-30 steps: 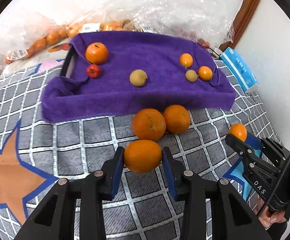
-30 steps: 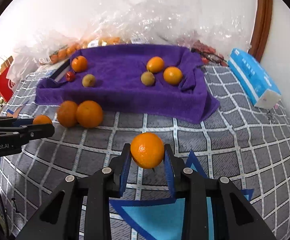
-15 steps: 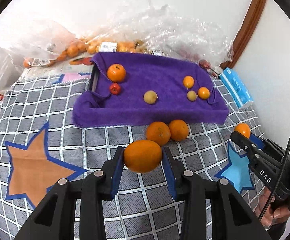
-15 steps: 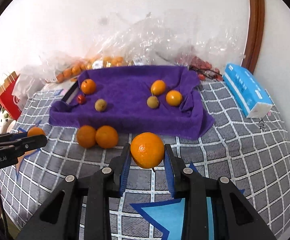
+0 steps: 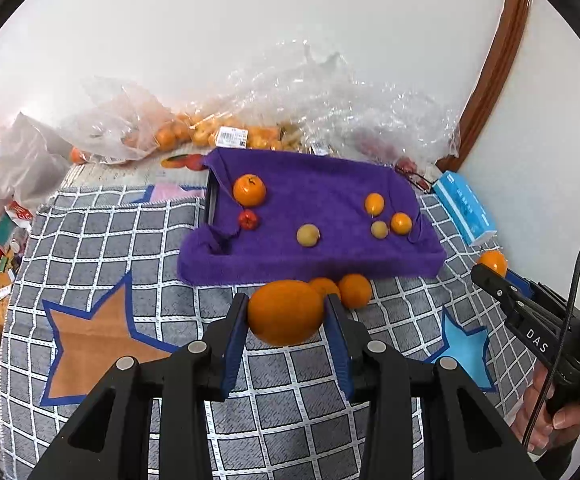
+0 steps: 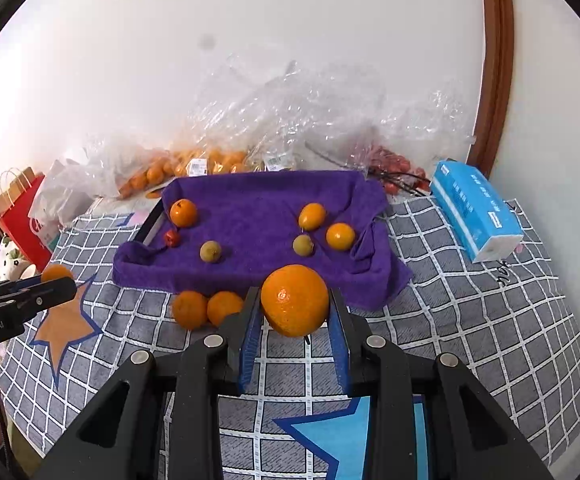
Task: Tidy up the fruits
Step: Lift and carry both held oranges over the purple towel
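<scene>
Orange fruit sits clamped in each of your grippers, both lifted clear of the blanket.
Your left gripper (image 5: 286, 314) pinches a large orange (image 5: 285, 312) between its blue pads; your right gripper (image 6: 295, 304) grips a second orange (image 6: 295, 300) the same way; two loose oranges (image 6: 206, 309) lie touching on the checked blanket (image 6: 470, 320), just before the purple towel (image 6: 258, 208); six small fruits rest on that towel.

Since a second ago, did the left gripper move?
Yes. The left gripper rose with its orange; the purple towel looks smaller and farther below.
</scene>
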A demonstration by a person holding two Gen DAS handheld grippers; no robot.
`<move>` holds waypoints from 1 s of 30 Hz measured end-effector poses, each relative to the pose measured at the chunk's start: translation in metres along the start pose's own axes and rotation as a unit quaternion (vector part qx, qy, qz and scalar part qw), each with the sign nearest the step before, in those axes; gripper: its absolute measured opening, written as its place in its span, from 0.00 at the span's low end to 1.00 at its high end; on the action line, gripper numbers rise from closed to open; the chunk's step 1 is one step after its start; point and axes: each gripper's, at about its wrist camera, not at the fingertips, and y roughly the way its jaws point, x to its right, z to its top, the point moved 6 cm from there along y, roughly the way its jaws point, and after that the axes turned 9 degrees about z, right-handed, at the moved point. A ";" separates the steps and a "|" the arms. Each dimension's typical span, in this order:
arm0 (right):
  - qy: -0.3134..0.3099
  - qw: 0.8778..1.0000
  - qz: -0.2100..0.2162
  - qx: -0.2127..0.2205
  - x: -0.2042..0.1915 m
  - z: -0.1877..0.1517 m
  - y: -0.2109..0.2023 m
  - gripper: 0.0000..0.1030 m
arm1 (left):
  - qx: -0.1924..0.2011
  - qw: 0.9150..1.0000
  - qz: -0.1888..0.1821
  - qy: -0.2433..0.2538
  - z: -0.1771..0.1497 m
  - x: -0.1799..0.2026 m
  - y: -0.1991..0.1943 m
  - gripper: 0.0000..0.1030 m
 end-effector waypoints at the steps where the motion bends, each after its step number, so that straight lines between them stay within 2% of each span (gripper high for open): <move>1: 0.001 1.000 0.001 0.001 0.000 0.001 -0.001 0.31 | 0.002 1.000 0.001 -0.001 0.001 0.000 -0.002 0.35; 13: -0.004 1.000 0.004 0.024 -0.002 0.022 -0.010 0.31 | 0.022 1.000 0.013 -0.013 0.013 -0.007 -0.016 0.35; 30: 0.000 1.000 0.000 0.029 0.006 0.034 -0.006 0.31 | 0.034 0.999 0.024 -0.019 0.031 -0.015 -0.017 0.35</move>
